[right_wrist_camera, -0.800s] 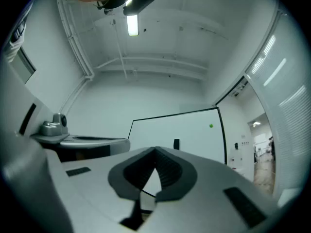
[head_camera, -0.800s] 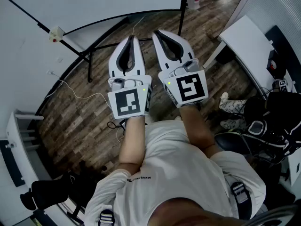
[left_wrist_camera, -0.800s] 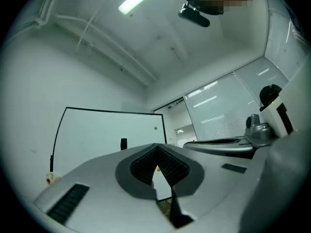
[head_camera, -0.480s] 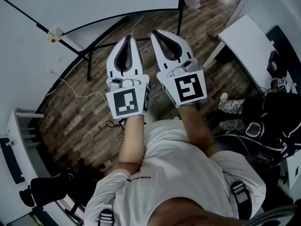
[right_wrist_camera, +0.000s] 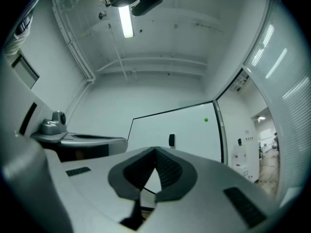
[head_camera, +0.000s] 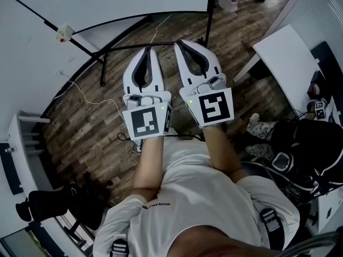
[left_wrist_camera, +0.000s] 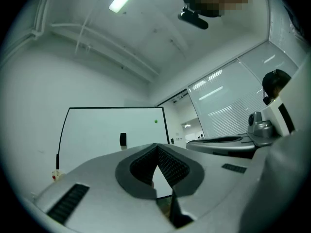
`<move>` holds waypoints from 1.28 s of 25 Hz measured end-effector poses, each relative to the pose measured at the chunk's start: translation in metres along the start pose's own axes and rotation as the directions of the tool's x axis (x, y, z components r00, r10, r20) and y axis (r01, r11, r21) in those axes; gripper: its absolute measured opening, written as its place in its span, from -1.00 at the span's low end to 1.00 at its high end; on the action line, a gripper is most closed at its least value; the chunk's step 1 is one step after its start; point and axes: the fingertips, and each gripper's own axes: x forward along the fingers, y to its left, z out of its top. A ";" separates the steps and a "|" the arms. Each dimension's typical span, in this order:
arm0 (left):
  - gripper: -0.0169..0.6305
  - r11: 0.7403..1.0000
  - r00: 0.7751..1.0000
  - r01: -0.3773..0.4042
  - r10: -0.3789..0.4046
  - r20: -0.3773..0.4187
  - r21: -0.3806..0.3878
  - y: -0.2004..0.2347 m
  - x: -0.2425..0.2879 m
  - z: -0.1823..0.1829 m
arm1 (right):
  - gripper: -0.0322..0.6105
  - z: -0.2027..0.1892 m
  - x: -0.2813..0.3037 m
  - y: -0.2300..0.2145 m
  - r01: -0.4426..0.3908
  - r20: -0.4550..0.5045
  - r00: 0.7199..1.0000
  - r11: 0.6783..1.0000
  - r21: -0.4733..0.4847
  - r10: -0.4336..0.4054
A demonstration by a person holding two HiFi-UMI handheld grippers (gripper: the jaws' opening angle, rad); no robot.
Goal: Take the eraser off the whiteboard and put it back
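Standing well apart from the whiteboard (left_wrist_camera: 97, 125), the left tongs (left_wrist_camera: 156, 147) and right tongs (right_wrist_camera: 155, 150) are side by side, each fully closed with nothing between the tips. The eraser (left_wrist_camera: 123, 140) sits on the whiteboard, roughly midway between its side edges. A green dot (left_wrist_camera: 156, 121) sits near its upper right corner.

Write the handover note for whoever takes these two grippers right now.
Left gripper: jaws shut, empty, pointed toward the whiteboard.
Right gripper: jaws shut, empty, held beside the left one.
Eraser: on the whiteboard, well ahead of both grippers, untouched.
Done: nothing that shows; the eraser sits on the board.
Left: probably the whole job: step closer, open one gripper, take the eraser off, put it back.
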 end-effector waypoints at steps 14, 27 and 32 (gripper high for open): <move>-0.94 0.999 1.000 0.000 0.000 0.001 -0.051 0.103 0.129 -0.064 | -0.86 -0.049 0.160 -0.023 0.007 0.003 1.000 1.000 -0.029 -0.007; -0.94 0.993 0.996 0.086 -0.083 0.036 -0.076 0.212 0.285 -0.085 | -0.86 -0.059 0.341 -0.058 0.105 0.005 0.994 0.991 -0.079 -0.105; -0.94 0.987 0.993 0.120 -0.117 0.035 -0.105 0.236 0.322 -0.093 | -0.87 -0.061 0.385 -0.065 0.147 0.019 0.989 0.984 -0.100 -0.146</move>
